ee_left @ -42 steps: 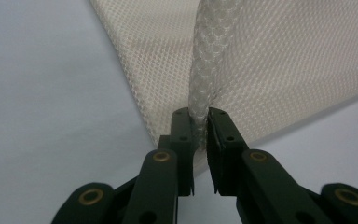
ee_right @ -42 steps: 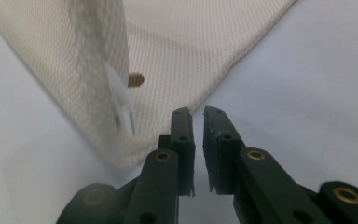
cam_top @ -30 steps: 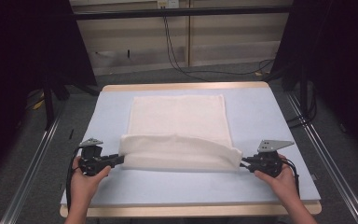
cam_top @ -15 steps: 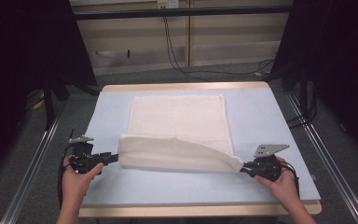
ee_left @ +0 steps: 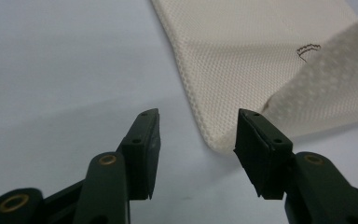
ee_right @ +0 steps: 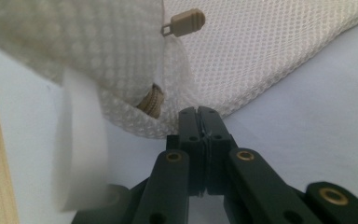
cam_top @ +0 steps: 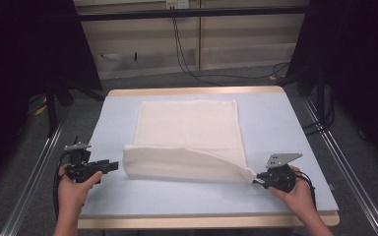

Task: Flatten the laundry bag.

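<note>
Now the left gripper (cam_top: 112, 166), jaws just opened, has let go and backed off the mesh laundry bag (cam_top: 187, 129); right gripper (cam_top: 259, 180) stays clamped on its corner near the table edge (cam_top: 206, 222).

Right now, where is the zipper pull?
In the right gripper view, the zipper pull hangs at top centre on the mesh bag, above the shut right claw.

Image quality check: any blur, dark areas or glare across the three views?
High view: table evenly lit, surroundings almost black, no glare. Left gripper view: jaws sharp, mesh bag sharp except a blurred fold at right. Right gripper view: white strap and near mesh out of focus, zipper pull fairly clear.
</note>
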Demonstrator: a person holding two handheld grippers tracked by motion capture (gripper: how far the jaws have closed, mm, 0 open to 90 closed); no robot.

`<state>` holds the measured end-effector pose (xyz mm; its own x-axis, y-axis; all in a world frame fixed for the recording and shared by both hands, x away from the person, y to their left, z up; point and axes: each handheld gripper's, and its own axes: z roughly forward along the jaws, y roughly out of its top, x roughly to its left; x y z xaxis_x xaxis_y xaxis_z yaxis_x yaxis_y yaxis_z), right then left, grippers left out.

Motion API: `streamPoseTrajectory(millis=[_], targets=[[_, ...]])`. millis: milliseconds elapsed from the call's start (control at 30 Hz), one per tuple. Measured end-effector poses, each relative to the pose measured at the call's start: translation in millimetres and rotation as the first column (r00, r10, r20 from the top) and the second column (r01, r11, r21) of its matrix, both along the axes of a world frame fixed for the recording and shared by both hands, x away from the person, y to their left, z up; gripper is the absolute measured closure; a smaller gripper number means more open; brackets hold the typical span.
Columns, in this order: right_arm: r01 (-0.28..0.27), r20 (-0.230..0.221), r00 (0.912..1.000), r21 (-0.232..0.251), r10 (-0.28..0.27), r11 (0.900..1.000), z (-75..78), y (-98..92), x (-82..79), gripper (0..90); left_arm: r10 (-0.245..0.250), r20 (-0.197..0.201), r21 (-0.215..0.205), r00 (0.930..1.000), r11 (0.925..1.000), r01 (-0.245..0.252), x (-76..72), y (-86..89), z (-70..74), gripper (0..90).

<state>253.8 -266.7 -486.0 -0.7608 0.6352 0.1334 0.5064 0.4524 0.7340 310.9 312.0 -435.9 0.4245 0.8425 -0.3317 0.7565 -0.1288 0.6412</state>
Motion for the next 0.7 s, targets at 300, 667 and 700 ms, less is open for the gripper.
streamPoseTrajectory(millis=[300, 667, 700], targets=[[0.044, -0.007, 0.9990, -0.001, -0.044, 0.999, 2.7, 1.2, -2.5, 78.3, -0.037, -0.046, 0.006, 0.9982, 0.9993, 0.037, 5.5, -17.1, -11.3, 42.2], [0.179, -0.038, 0.9833, 0.016, -0.178, 0.984, 2.1, 4.5, -3.5, 63.6, -0.082, -0.095, 0.065, 0.9921, 0.9939, 0.088, 6.2, -46.6, -29.9, 44.8], [0.188, -0.045, 0.9814, 0.021, -0.187, 0.982, 2.2, 4.2, -3.4, 63.5, -0.082, -0.095, 0.065, 0.9921, 0.9939, 0.088, 6.2, -46.6, -29.9, 47.4]])
